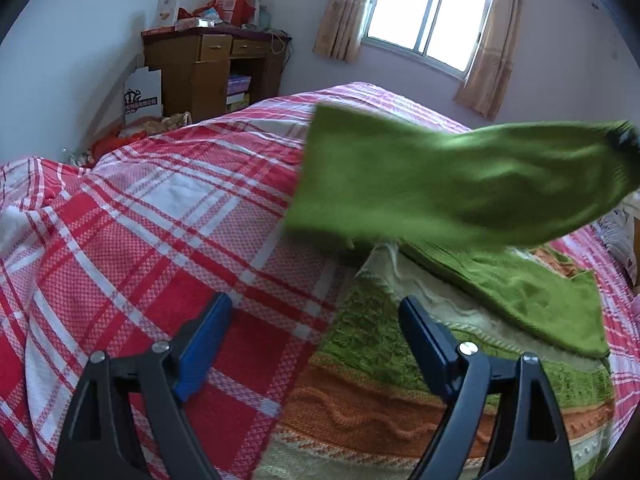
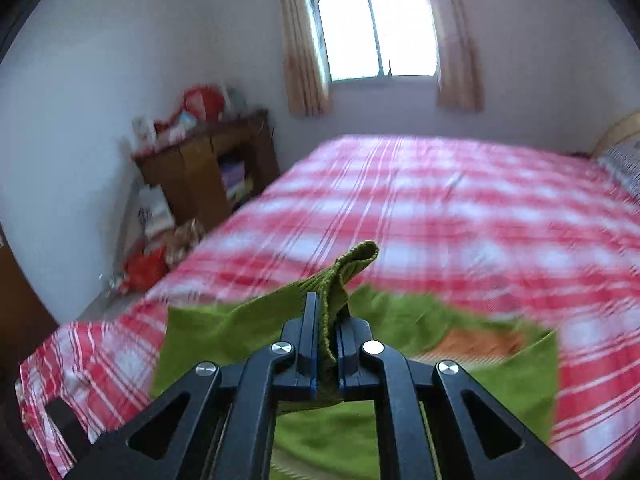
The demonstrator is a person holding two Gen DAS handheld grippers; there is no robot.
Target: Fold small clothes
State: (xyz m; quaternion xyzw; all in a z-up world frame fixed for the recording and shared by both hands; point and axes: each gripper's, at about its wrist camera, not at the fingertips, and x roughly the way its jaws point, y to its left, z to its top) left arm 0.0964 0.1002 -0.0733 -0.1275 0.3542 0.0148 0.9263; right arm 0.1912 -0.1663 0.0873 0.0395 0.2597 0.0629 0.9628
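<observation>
Red-and-white plaid bedding point(image 1: 168, 216) is covering the bed that fills both views, under a bright curtained window point(image 2: 372, 32).

Right gripper point(image 2: 326, 320) is clamping a ribbed cuff of the green sweater point(image 2: 224, 332) between its jaws, which are standing almost together with the knit bunched between the pads and poking out past the tips. Green cloth is hanging blurred below and to both sides of it, above the bedding.

Left gripper point(image 1: 316, 308) is standing wide, nothing between its blue pads point(image 1: 204, 352); one finger is hovering over the plaid, the other over the sweater's striped body, where green, cream and orange knit bands are lying flat on the bed. From this view a green sleeve is stretching up and to the right, off the bed, while another green part is lying folded across the body.

Beyond the bed's far left corner a wooden desk point(image 1: 208, 68) is standing against the wall, red packages piled on top.
</observation>
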